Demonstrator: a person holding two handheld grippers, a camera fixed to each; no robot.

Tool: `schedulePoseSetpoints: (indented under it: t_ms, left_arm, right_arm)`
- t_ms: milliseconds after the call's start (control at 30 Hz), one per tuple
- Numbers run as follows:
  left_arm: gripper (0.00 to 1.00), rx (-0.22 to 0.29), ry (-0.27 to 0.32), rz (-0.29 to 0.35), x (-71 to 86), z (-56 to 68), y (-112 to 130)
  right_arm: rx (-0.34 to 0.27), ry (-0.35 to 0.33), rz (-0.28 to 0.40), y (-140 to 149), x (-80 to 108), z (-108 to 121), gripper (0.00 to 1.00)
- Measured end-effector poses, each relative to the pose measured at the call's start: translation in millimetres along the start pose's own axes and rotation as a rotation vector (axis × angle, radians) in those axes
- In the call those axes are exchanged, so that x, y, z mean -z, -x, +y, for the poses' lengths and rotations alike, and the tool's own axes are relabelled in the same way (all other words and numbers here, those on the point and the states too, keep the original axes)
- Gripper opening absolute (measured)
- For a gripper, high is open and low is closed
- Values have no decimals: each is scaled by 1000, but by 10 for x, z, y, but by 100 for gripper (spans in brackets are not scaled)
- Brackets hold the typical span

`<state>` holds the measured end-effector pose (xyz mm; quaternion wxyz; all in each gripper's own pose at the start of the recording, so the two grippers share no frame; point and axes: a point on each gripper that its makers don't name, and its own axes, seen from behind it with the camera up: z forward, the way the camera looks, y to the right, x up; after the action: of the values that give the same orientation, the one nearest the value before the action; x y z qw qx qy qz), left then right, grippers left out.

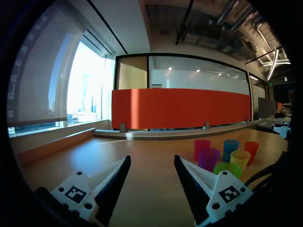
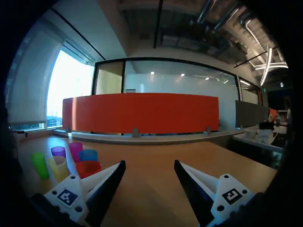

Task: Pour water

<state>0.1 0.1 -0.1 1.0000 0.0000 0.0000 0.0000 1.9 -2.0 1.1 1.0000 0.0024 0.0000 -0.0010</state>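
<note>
Several coloured plastic cups stand in a cluster on the wooden table (image 1: 151, 151). In the left gripper view they sit to the right: a pink cup (image 1: 201, 147), a purple cup (image 1: 208, 159), a blue cup (image 1: 230, 148), a yellow cup (image 1: 240, 160), a red cup (image 1: 251, 151) and a green cup (image 1: 227, 169). My left gripper (image 1: 152, 160) is open above the table, left of the cups, holding nothing. In the right gripper view the cups are at the left: green cup (image 2: 39, 164), yellow cup (image 2: 58, 167), purple cup (image 2: 58, 151), pink cup (image 2: 75, 149), blue cup (image 2: 88, 155), red cup (image 2: 88, 168). My right gripper (image 2: 149, 164) is open and empty.
An orange partition panel (image 1: 178, 108) runs along the far edge of the table, also seen as the orange panel (image 2: 140, 112). Bright windows (image 1: 85, 90) line the left side. More desks with items (image 2: 265, 130) stand far right.
</note>
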Motion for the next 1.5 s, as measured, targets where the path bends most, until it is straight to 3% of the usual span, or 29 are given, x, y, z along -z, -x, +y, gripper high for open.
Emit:
schedulePoseSetpoints:
  t_ms: [300,500,767,1200,1500]
  left_arm:
    - [84,-3,4,-6,8,32,-8]
    - [84,4,35,-5,-28,104,-173]
    - [84,31,73,-13,-138,199,-531]
    - [84,-14,101,15,-266,297,-1242]
    - [84,27,141,10,-292,384,-1572]
  right_arm:
    - [21,-11,-22,6,-53,-34,100]
    - [31,-33,-24,-136,-79,-93,99]
    - [20,-45,-44,-420,-132,-100,100]
    - [-22,-41,-56,-972,-197,-9,99]
    - [5,-57,-49,-1291,-234,-43,100]
